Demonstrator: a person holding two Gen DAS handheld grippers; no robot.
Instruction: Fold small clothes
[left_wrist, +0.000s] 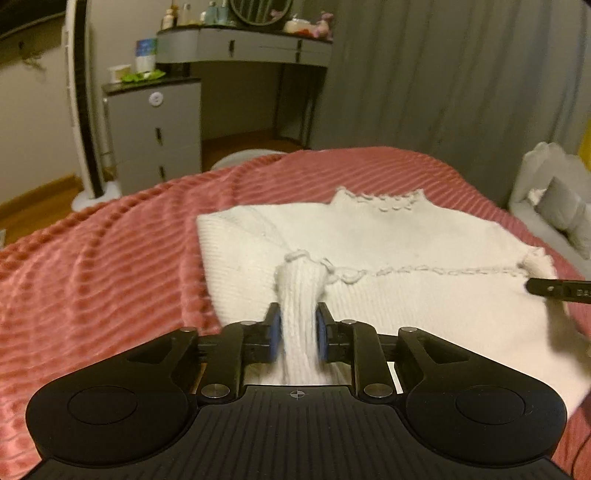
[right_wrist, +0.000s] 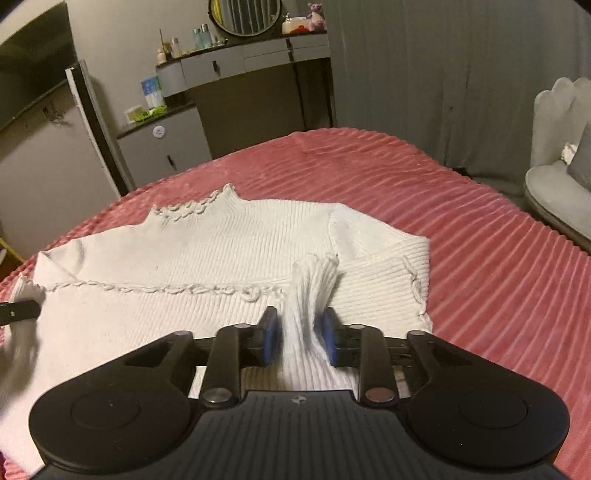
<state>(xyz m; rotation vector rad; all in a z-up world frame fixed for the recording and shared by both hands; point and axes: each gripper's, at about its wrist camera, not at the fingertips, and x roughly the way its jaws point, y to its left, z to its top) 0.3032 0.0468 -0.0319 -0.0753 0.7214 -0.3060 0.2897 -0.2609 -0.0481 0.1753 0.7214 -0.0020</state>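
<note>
A small white knitted sweater (left_wrist: 406, 236) lies flat on a pink ribbed blanket (left_wrist: 92, 258), collar pointing away. My left gripper (left_wrist: 297, 325) is shut on the sweater's left sleeve cuff (left_wrist: 301, 284), holding it over the body. My right gripper (right_wrist: 300, 332) is shut on the right sleeve cuff (right_wrist: 314, 280), also held above the sweater (right_wrist: 184, 243). The right gripper's tip (left_wrist: 554, 290) shows at the right edge of the left wrist view. The left gripper's tip (right_wrist: 18, 312) shows at the left edge of the right wrist view.
The pink blanket (right_wrist: 480, 258) covers a bed. Behind it stand a grey dressing table (left_wrist: 243, 44) with a round mirror, a grey drawer unit (left_wrist: 155, 129) and a white standing fan (left_wrist: 81, 110). A pale armchair (right_wrist: 557, 155) sits to the right, grey curtains behind.
</note>
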